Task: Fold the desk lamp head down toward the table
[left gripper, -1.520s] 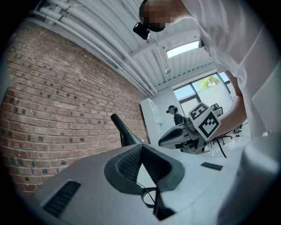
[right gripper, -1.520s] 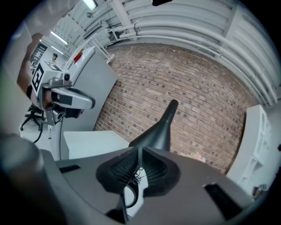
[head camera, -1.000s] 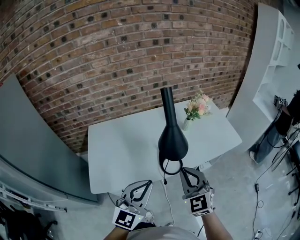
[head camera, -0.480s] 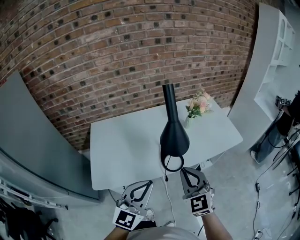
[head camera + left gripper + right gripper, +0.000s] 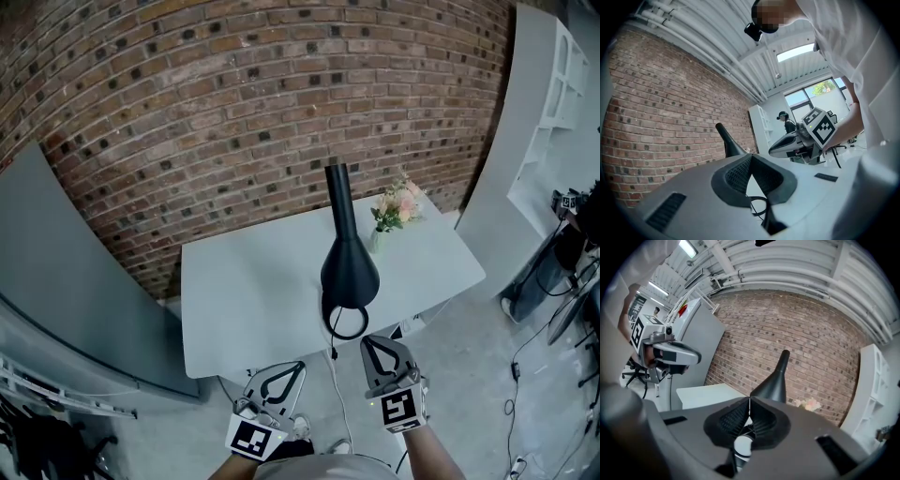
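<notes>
The black desk lamp stood on the pale grey table, close to its near edge and roughly midway along it. Its flared cone widened toward the bottom and its narrow neck rose upward, tilted slightly, in front of the brick wall. The lamp head had not been folded down. A black ring sat just below the cone at the table's edge, and a thin cord hung from there toward the floor. A small vase of pink and white flowers stood behind and to the right of the lamp, near the far corner of the table.

Both tools were held low in front of the table, short of the lamp and touching nothing. The left hand-held gripper had its jaws closed tip to tip with nothing clamped; only the ring showed through the gap behind the tips. The right hand-held gripper was likewise closed and empty, its tips just below the ring, with the lamp's cone rising directly beyond them. Each carried a cube with square markers, the left and the right. A grey panel leaned at the left, and a white shelf unit stood at the right.
</notes>
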